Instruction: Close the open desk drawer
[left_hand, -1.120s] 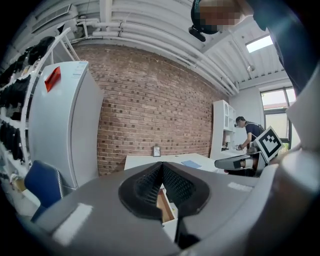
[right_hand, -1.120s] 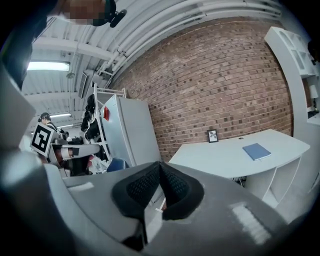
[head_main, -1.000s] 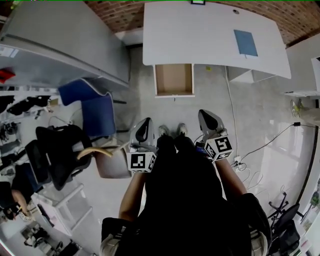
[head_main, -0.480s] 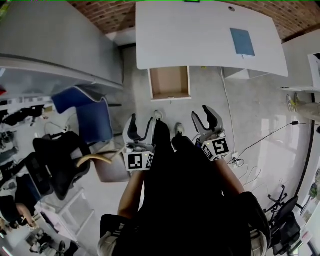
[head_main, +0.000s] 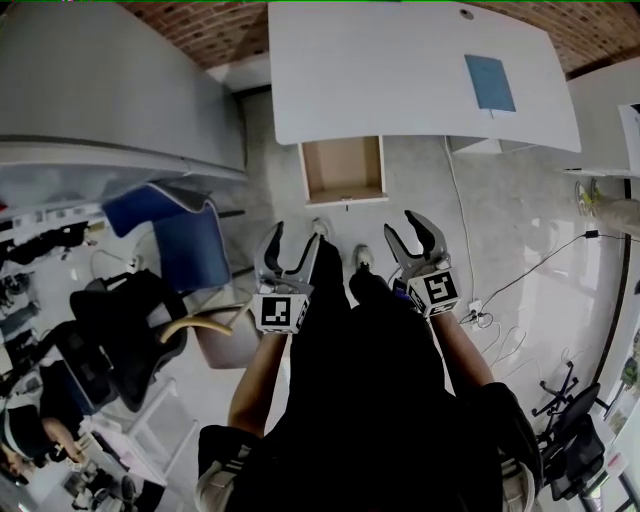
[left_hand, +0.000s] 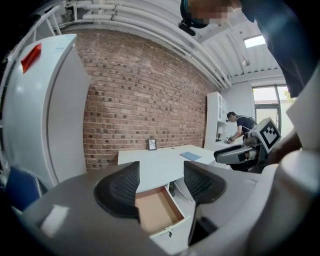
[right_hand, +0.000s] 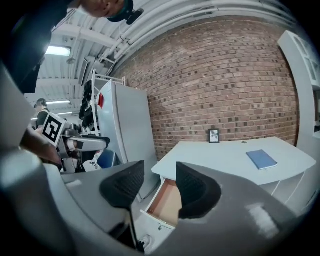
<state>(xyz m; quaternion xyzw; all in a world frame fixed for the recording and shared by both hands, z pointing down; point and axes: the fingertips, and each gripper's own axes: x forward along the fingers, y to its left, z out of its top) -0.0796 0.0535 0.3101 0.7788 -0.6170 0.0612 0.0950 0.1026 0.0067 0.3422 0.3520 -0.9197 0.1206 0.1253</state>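
Note:
The open drawer (head_main: 343, 168) sticks out from under the white desk (head_main: 400, 70), its brown inside empty. I stand a step back from it on the floor. My left gripper (head_main: 288, 243) and right gripper (head_main: 412, 232) are held side by side in front of me, short of the drawer front and touching nothing. Both have just been opening, and their jaws stand apart with nothing between them. The left gripper (left_hand: 161, 182) frames the drawer (left_hand: 156, 210) between its pads. The right gripper (right_hand: 159, 186) also looks at the drawer (right_hand: 167, 200).
A blue notebook (head_main: 490, 83) lies on the desk and a small picture frame (left_hand: 152, 144) stands at its back edge. A blue chair (head_main: 185, 235) and a black chair (head_main: 120, 320) are at my left, below a tall grey cabinet (head_main: 110, 90). Cables (head_main: 500, 300) trail on the floor at right.
Both grippers were shut a second ago and now stand open. Both hands have moved a little forward toward the drawer.

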